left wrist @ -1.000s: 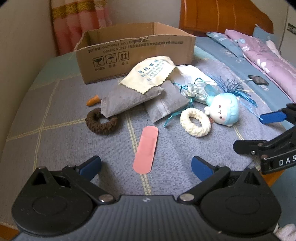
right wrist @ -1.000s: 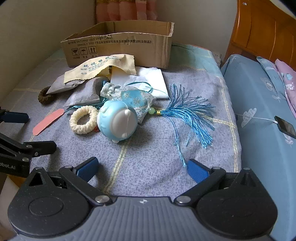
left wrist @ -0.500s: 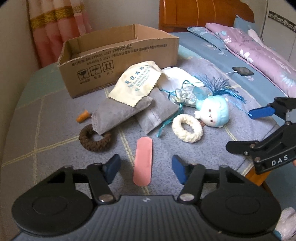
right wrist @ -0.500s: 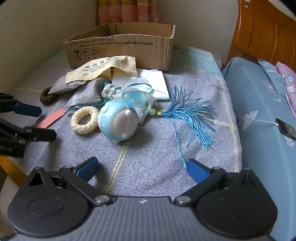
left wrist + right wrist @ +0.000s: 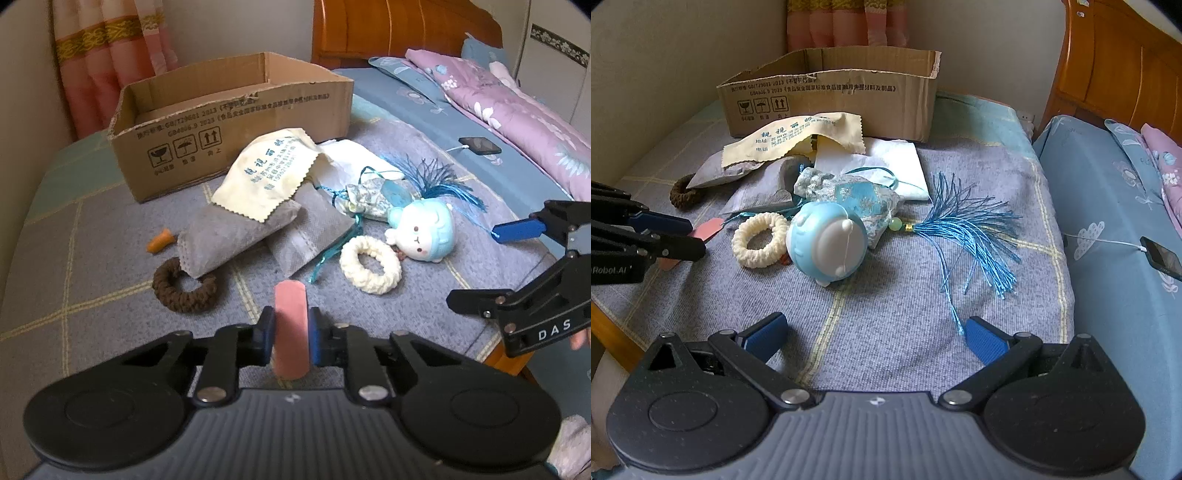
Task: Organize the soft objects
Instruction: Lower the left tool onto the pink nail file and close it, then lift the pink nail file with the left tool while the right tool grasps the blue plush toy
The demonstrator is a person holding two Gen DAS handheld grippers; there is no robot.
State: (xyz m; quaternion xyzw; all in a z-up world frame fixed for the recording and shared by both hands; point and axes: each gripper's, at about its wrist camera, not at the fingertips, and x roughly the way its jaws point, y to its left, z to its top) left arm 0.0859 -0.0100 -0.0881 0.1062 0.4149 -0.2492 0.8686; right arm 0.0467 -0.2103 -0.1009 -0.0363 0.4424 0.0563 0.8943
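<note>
A pink soft strip point(image 5: 290, 299) stands on edge between the blue pads of my left gripper point(image 5: 291, 332), whose jaws are closing and press on both its sides. It rests low on the grey-blue bed cover point(image 5: 92, 266). In the right wrist view the left gripper point(image 5: 694, 240) sits at the left edge with the pink strip point(image 5: 711, 227) between its tips. My right gripper point(image 5: 875, 332) is open over bare cover, with nothing between its fingers, short of the blue plush toy point(image 5: 827, 243). The open cardboard box point(image 5: 236, 122) stands behind.
Beyond the strip lie a brown scrunchie point(image 5: 184, 288), a cream scrunchie point(image 5: 369, 264), two grey pouches point(image 5: 229, 236), a yellow cloth point(image 5: 266, 177), a blue tasselled sachet point(image 5: 857, 199) and a small orange piece point(image 5: 160, 240). A phone point(image 5: 480, 146) lies on the bed to the right.
The left gripper's jaws came together from wide open onto the pink strip, which now stands on edge between them. The right gripper has stayed where it was.
</note>
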